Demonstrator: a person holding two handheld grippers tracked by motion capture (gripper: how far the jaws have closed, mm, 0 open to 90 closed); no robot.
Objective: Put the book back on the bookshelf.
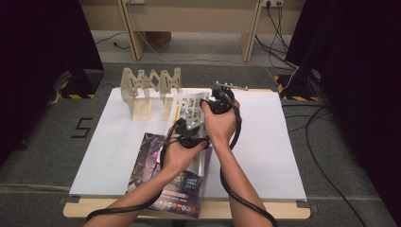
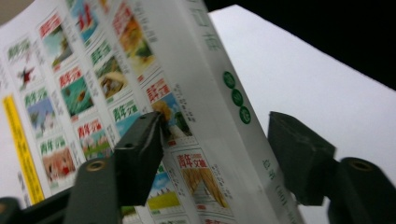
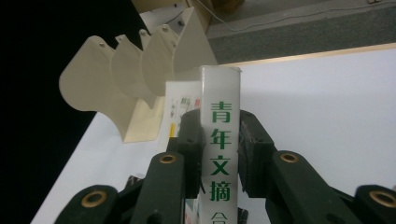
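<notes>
Books: two. One white book (image 3: 219, 154) stands upright with its spine between the right gripper (image 3: 219, 158) jaws; one dark magazine (image 1: 146, 165) lies flat on the worktop (image 1: 283, 156), below both grippers.
Right jaws: pinching the white book's spine from both sides.
Left gripper (image 2: 215, 154) jaws: spread around the same book, one pad at its cover, the other clear of it.
Rack: one cream folding rack (image 3: 135, 79), beyond the right jaws.

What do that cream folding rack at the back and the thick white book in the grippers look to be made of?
The rack looks like thin, smooth sheet, plastic or painted wood, matte cream; its rounded panels are joined by small rivets, so which material stays open. The book looks like paper with a glossy printed cover: light glints off its white spine and colour pictures.
</notes>
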